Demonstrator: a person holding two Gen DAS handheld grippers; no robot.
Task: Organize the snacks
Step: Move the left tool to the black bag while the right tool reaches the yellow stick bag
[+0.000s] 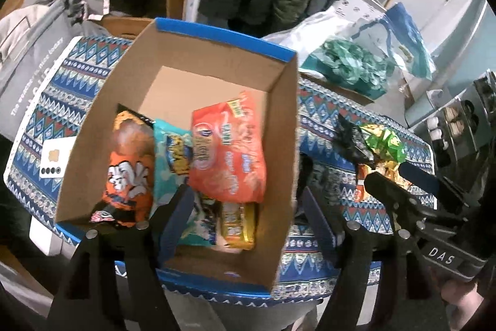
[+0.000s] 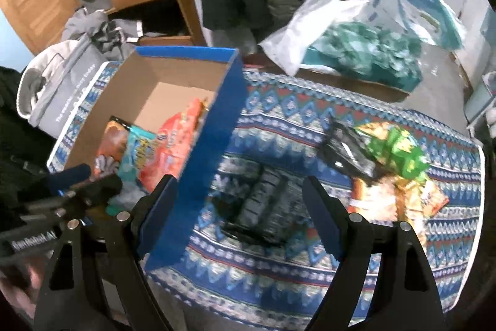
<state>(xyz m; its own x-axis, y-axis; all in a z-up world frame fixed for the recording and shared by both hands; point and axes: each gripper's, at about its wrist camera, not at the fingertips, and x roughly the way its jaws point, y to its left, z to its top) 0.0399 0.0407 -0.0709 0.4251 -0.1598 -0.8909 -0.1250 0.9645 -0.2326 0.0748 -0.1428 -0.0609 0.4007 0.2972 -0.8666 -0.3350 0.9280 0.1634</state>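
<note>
Left wrist view shows my left gripper (image 1: 245,200) spread wide over the box (image 1: 288,120), nothing between its fingers. I count four packets inside at frame centre: an orange cartoon bag (image 1: 130,169), a teal bag (image 1: 173,154), an orange-red bag (image 1: 229,145) and a yellow bar (image 1: 238,222); their print is too blurred to read. At lower right the right gripper (image 1: 412,185) carries "DAS".

Right wrist view has my right gripper (image 2: 238,200) open and empty above a blurred black packet (image 2: 263,207) on the cloth (image 2: 310,120). At right lie a black bag (image 2: 344,151), a green bag (image 2: 400,154) and an orange bag (image 2: 387,197). Lower left reads "GenRobot.AI".
</note>
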